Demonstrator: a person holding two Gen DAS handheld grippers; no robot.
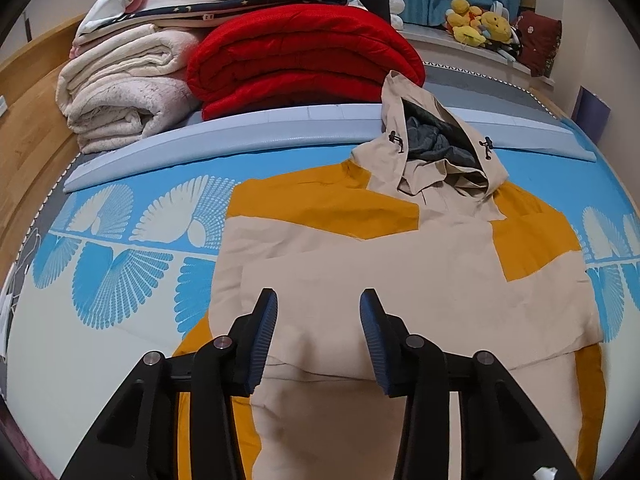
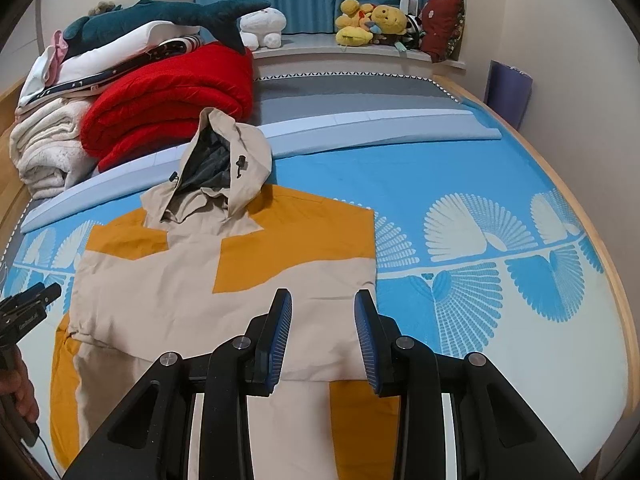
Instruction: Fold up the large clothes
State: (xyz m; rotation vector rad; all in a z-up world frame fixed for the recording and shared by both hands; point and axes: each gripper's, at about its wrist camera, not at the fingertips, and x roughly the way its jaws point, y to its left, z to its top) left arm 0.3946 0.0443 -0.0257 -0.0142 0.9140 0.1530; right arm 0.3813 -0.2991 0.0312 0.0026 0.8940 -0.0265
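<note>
- Hooded jacket, beige and mustard, spread flat on the blue bedspread, hood toward the red quilt, sleeves apparently folded in.
- Folded edge near the hem: best seized at both corners at once, then carried evenly toward the hood.
- Left gripper: jaws apart over beige cloth, clamping nothing.
- Right gripper: jaws apart, likewise empty.

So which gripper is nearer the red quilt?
Left. The left gripper is over the jacket's side below the red quilt; the right gripper is over the jacket's far side, farther from it.
</note>
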